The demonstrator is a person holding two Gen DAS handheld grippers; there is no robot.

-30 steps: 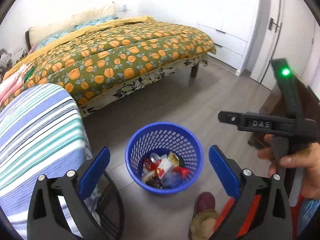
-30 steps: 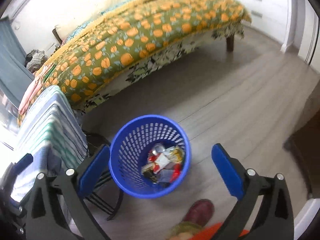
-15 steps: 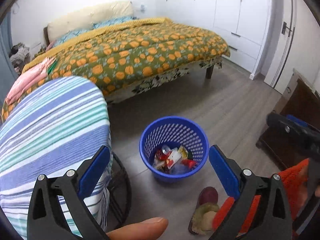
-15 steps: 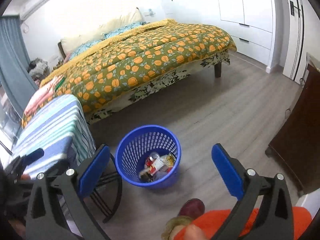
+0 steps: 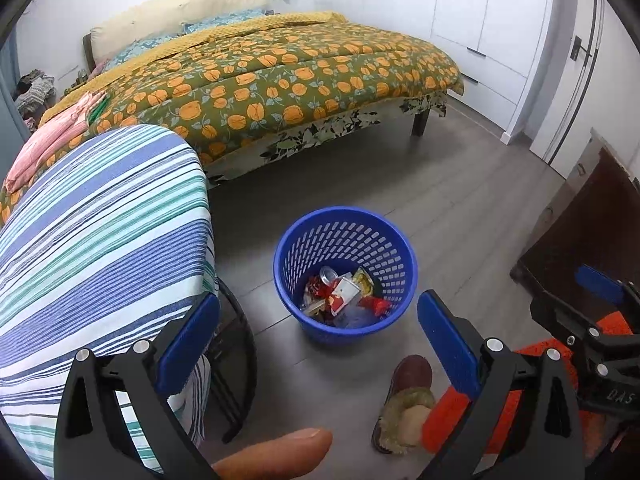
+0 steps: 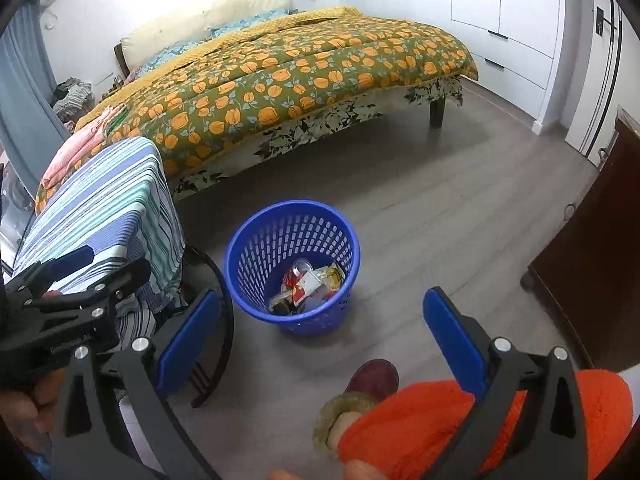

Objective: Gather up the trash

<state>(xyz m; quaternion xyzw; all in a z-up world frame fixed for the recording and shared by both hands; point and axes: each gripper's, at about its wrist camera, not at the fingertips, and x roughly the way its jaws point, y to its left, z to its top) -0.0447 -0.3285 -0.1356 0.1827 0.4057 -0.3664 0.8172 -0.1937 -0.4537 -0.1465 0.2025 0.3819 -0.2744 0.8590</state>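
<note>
A bedroom with a grey wood-look floor [image 5: 360, 184] fills both views. White wardrobe doors [image 5: 472, 12] line the far wall, and a wide bed [image 5: 280, 80] with an olive cover printed in orange fruit takes up the upper half of the room; cream and blue pillows lie at its head and folded pink cloth rests on its near-left corner. A dark brown cabinet [image 6: 600, 248] stands at the right edge. At the left a blue, white and green striped cloth [image 5: 100, 240] is draped over a piece of furniture with a curved black metal frame at its base.

On the floor between that draped piece and the cabinet stands a blue perforated plastic basket [image 5: 296, 248], upright, holding trash [image 5: 344, 296]: red and yellow wrappers, a white-and-red carton and a round metal lid or can end. A dark red slipper [image 5: 412, 376] with a fuzzy lining sits on the floor just in front of the basket, under an orange trouser leg [image 6: 440, 424].

The left gripper [image 5: 316, 340] hovers above the floor with its blue pads spread wide and nothing between them; the basket appears between and beyond the pads. The right gripper [image 6: 320, 332] is likewise wide apart and empty, the basket ahead and slightly left of its centre.
</note>
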